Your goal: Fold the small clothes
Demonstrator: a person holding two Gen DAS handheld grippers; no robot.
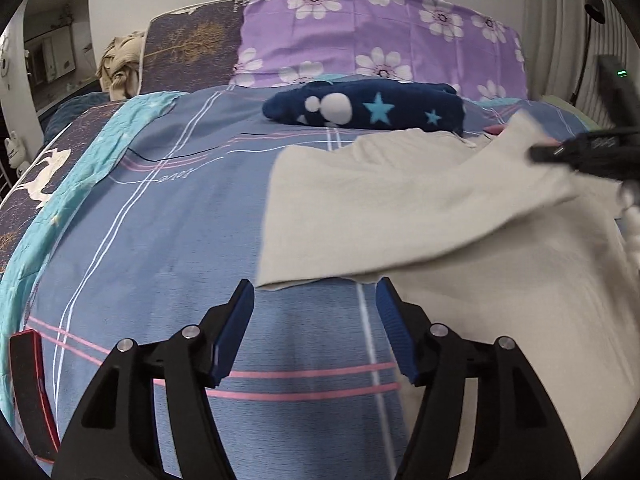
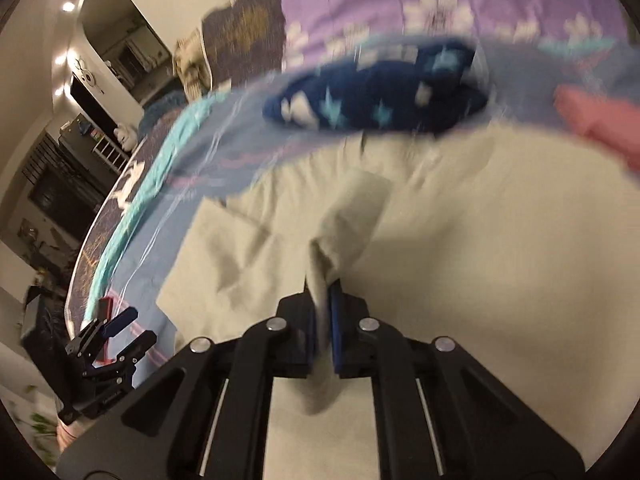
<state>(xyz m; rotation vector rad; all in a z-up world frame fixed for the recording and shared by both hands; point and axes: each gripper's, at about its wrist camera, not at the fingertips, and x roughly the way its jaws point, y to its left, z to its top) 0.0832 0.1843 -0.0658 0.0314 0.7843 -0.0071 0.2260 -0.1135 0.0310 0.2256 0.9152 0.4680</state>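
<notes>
A cream garment [image 1: 420, 208] lies spread on the blue striped bedsheet [image 1: 168, 220], also in the right wrist view [image 2: 480, 248]. My left gripper [image 1: 316, 300] is open and empty, just in front of the garment's near left edge. My right gripper [image 2: 324, 300] is shut on a pinched fold of the cream garment and lifts it above the rest; it shows blurred at the right in the left wrist view [image 1: 560, 152]. My left gripper also shows at the lower left of the right wrist view [image 2: 132, 324].
A navy star-print item [image 1: 364, 110] lies beyond the garment, before a purple flowered pillow [image 1: 380, 36]. A pink item [image 2: 600, 124] lies at the far right. A turquoise cloth [image 1: 80, 184] runs along the bed's left edge. A red-edged dark object [image 1: 28, 380] sits at the left.
</notes>
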